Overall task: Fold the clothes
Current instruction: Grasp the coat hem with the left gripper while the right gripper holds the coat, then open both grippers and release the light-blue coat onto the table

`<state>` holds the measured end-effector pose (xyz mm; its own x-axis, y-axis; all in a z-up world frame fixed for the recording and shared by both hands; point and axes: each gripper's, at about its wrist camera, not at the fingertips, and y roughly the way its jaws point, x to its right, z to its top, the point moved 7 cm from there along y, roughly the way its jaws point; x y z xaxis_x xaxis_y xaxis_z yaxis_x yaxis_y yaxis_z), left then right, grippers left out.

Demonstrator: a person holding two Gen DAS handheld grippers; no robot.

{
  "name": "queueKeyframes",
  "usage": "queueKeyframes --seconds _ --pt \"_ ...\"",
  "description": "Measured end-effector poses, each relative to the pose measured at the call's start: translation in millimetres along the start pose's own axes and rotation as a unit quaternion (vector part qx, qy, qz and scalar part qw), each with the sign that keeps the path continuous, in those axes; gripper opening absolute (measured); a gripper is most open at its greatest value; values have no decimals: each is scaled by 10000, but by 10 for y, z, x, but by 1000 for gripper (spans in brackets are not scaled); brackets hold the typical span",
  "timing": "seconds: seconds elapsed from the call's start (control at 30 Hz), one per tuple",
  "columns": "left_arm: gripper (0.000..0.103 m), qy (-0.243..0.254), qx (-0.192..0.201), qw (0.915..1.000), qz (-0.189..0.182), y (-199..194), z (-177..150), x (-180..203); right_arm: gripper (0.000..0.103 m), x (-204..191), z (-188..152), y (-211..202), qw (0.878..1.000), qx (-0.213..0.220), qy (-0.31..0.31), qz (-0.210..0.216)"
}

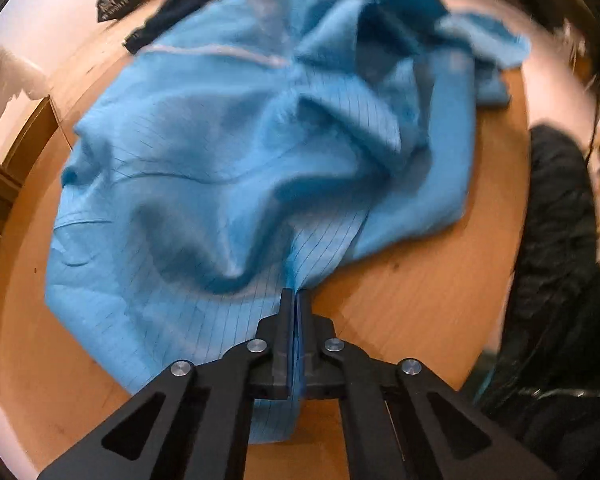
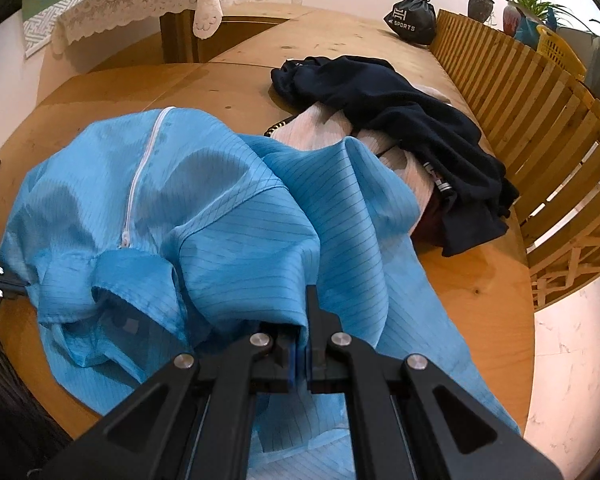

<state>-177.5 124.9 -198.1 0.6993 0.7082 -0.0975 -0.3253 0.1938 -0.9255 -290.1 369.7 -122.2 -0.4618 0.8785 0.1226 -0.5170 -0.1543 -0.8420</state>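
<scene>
A black bag (image 2: 413,20) with white letters sits tied up at the far edge of the worktop (image 2: 220,84), about 1 o'clock; you cannot see what is in it. A yellow basket (image 2: 558,46) stands behind the wooden fence (image 2: 520,100).

The blue coat (image 2: 204,216) lies crumpled in the middle of the worktop. The left tool (image 1: 296,296) points steeply down, its two sides pressed together on a fold of the blue coat. The right tool (image 2: 300,332) also tips down and pinches another bit of the coat.

Only the right view shows the white zip (image 2: 140,176), the dark blue top (image 2: 400,112) and the pale cloth (image 2: 324,128) under it at 2 o'clock. The left view is blurry
</scene>
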Motion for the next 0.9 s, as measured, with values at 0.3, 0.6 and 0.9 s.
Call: queueKeyframes --seconds 0.3,0.6,0.9 --pt "0 -1170 1548 9809 108 -877 241 -693 2 96 224 -354 9985 505 208 -34" --pt "0 -2177 1545 9630 377 -619 195 -1526 2 31 217 69 9997 146 135 -116" --pt "2 -2474 921 9644 136 77 95 -1699 2 117 263 705 9989 -462 96 -38"
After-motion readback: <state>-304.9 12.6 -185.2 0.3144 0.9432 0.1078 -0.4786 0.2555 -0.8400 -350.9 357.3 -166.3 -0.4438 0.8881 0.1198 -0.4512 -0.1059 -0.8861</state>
